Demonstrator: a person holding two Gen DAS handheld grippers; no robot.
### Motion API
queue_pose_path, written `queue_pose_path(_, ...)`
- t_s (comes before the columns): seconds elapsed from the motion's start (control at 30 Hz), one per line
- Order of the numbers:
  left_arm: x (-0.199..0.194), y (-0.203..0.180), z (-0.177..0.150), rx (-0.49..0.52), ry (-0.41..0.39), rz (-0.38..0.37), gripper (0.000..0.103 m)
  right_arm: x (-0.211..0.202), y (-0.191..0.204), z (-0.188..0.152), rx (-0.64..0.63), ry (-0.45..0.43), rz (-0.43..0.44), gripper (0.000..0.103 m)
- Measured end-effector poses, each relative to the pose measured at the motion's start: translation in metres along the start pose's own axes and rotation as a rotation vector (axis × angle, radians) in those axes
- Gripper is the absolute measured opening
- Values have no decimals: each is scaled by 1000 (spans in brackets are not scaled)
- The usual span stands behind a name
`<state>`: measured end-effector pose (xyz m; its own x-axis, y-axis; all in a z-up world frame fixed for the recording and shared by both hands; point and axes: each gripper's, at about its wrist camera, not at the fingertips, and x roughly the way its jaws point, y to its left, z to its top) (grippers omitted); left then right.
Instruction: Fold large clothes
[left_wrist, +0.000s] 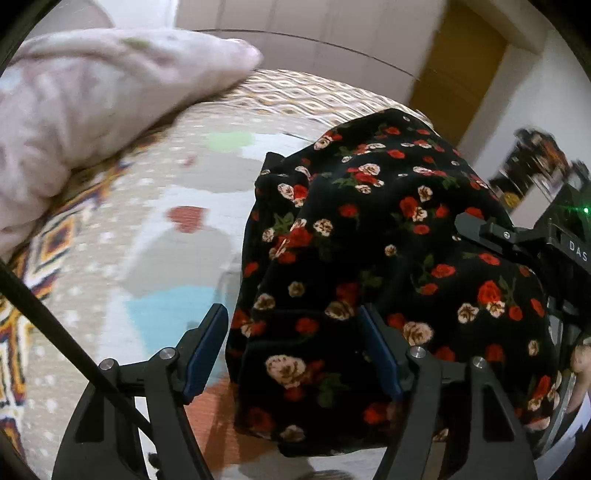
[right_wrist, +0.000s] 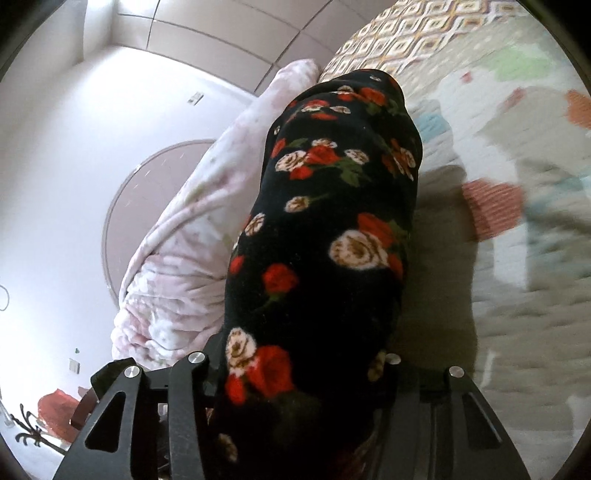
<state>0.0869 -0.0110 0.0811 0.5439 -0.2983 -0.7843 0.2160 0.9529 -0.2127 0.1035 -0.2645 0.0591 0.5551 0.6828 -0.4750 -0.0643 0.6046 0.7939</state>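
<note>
Bedspread (left_wrist: 147, 229) with coloured patches, pink quilt (left_wrist: 92, 99), white walls.

Ahead of the tongs a bed (left_wrist: 110, 258) spreads under a patchwork cover, a rumpled pale pink quilt (left_wrist: 92, 99) heaped on it, with pale panelled wardrobes (left_wrist: 314, 33) and a wooden door (left_wrist: 454, 70) beyond.

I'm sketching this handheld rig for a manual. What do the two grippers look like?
Both are black, with angular cut-out linkage arms and silver round pivot pins. The left gripper has blue pads inside its jaws and a black cable alongside. The right gripper looks alike, its pads hidden.
</note>
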Motion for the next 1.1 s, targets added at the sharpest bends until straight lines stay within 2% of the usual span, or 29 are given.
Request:
queue_pose_path(0.1,10,-26,-9,21,20,-11,71,-26,-30,-1,29,-11,-39,55)
queue_pose_path(0.2,14,-41,-18,29,22,6,71,-35,-61,-9,86,-18,-34,55)
queue_pose_path(0.3,15,-46,-20,44,22,25,71,-35,-74,-14,107,-26,-21,56)
queue_pose_path(0.37,15,-45,-19,39,30,12,71,-32,-75,-13,122,-17,-41,61)
queue_pose_path(0.53,1,-30,-16,35,43,-36,71,-43,-46,-9,36,12,-183,69)
queue_pose_path(0.67,-24,-11,-21,9,31,-64,73,-60,-17,-10,-63,5,-304,70)
queue_pose_path(0.8,-42,0,-33,6,23,-63,73,-82,9,-7,-144,-82,-439,73)
queue_pose_path(0.87,-48,2,-40,13,22,-56,73,-87,27,-4,-158,-135,-452,74)
queue_pose_path(0.93,-53,4,-46,14,13,-50,73,-80,50,-2,-172,-150,-434,73)
queue_pose_path(1.0,-55,7,-51,11,6,-43,73,-63,68,3,-181,-133,-398,63)
queue_pose_path(1.07,-55,12,-52,-6,5,-45,73,-28,87,8,-195,-71,-363,40)
queue_pose_path(1.1,-55,14,-51,-16,1,-47,73,-18,89,10,-206,-47,-362,37)
